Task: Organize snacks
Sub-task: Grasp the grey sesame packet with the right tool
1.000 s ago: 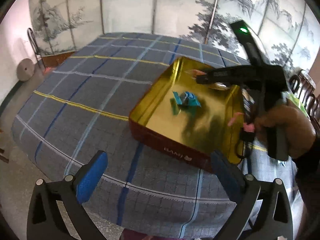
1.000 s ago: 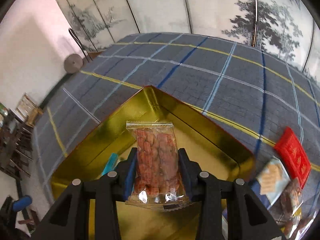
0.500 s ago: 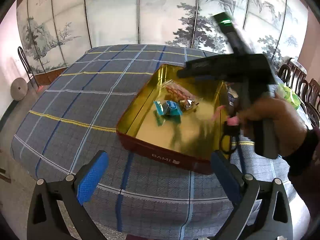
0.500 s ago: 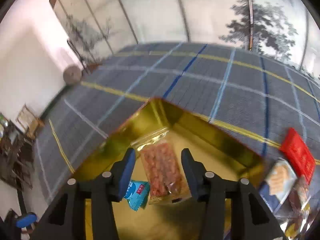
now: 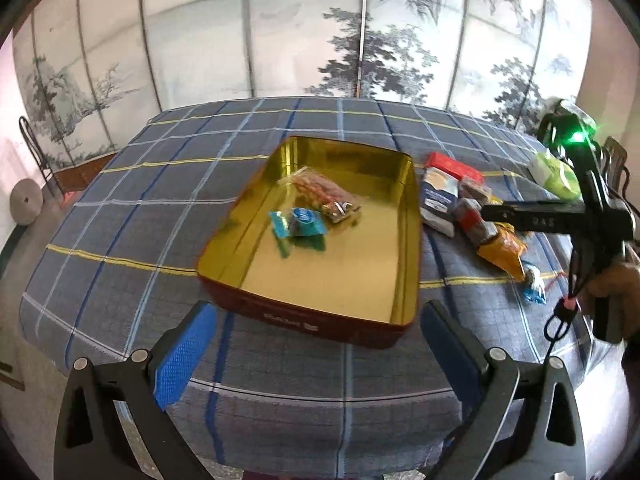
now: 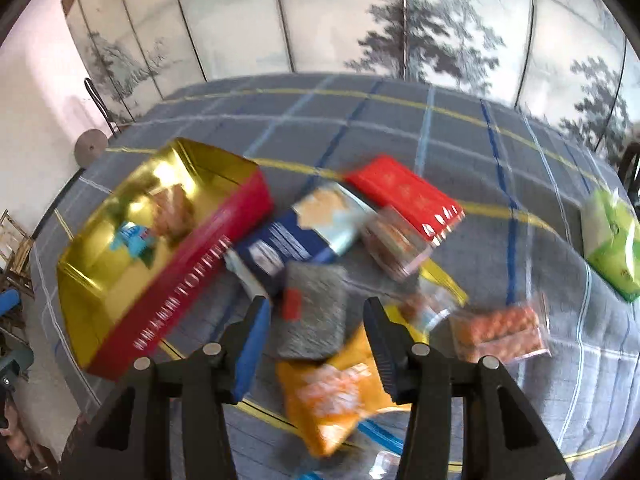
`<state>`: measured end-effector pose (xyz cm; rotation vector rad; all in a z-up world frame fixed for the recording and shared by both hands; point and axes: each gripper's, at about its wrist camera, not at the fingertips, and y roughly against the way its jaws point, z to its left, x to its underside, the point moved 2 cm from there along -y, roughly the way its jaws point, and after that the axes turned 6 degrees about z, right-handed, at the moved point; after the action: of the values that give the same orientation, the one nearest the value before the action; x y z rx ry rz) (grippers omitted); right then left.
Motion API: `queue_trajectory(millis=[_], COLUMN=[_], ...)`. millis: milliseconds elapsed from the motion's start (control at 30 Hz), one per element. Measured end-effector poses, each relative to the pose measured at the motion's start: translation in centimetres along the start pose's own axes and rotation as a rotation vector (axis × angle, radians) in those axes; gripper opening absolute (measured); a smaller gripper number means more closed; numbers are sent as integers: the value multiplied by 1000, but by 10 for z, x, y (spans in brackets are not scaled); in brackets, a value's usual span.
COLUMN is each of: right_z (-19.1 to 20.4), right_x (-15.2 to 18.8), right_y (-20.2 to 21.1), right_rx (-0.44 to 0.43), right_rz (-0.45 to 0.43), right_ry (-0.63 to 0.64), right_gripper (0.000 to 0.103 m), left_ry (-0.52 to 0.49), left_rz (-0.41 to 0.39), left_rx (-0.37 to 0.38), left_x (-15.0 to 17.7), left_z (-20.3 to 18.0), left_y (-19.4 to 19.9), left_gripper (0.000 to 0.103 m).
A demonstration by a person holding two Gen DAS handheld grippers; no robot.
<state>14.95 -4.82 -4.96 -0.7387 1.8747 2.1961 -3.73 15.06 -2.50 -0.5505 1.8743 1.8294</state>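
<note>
Grey packet point(image 6: 312, 312) under the empty, spread right gripper point(image 6: 316, 316) looks light, crinkly, probably soft (blurred); pinch its long edges. Left gripper point(image 5: 316, 328) spread, empty.

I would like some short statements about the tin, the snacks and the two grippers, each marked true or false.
1. The tin holds two snack packets. True: a clear packet and a blue packet lie inside.
2. The right gripper grips a packet. False: it is open and holds nothing, above the grey packet.
3. The left gripper is open. True.
4. The red box lies inside the tin. False: it lies on the tablecloth beside the tin.
5. The green pack touches the tin. False: it lies far from it, apart from the other snacks.
</note>
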Motion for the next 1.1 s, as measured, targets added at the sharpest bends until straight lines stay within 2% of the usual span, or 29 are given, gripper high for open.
queue_trajectory(millis=[100,267,300,333,400,567,633,700,733,767,867,1000,1100], right_z=[-4,3,6,7,7,-15,-38,-67,-81,-94,-133,-144,-150], right_x=[-3,-7,-5,-4,-3,13,29,49,58,67,86,87,94], right_y=[-8,-30,-33,-36,-34,15,38,50,54,59,77,100,115], right_rx=[7,-33,-34,-31,-25,-79,-34,35,41,25,-139,-77,19], right_rz=[21,72,74,73,63,-76,-118,-123,-131,-140,-225,-285,-299], right_ry=[21,43,52,63,73,-38,-100,-154,-187,-226,-372,-370,-346], right_gripper=[50,50,48,37,36,36,36,36,36,36,36,36,36], left_ry=[-28,-28,-28,-33,-53,-128,-165,-190,-200,-205,-211,-250,-293], left_rz=[3,11,13,17,18,12,17,33,38,43,61,62,119], left_rx=[-15,-18,-17,-16,-16,43,84,117,124,127,153,153,200], left_x=[1,-1,-2,-3,-6,-17,-24,-29,-31,-34,-40,-42,-38], left_z=[-6,-6,-7,-10,-15,-38,-51,-63,-70,-76,-94,-116,-138], left_y=[-1,-2,-2,-4,-5,-4,-5,-9,-11,-14,-20,-22,-30], left_gripper=[101,101,101,101,101,101,101,101,101,101,101,101,101])
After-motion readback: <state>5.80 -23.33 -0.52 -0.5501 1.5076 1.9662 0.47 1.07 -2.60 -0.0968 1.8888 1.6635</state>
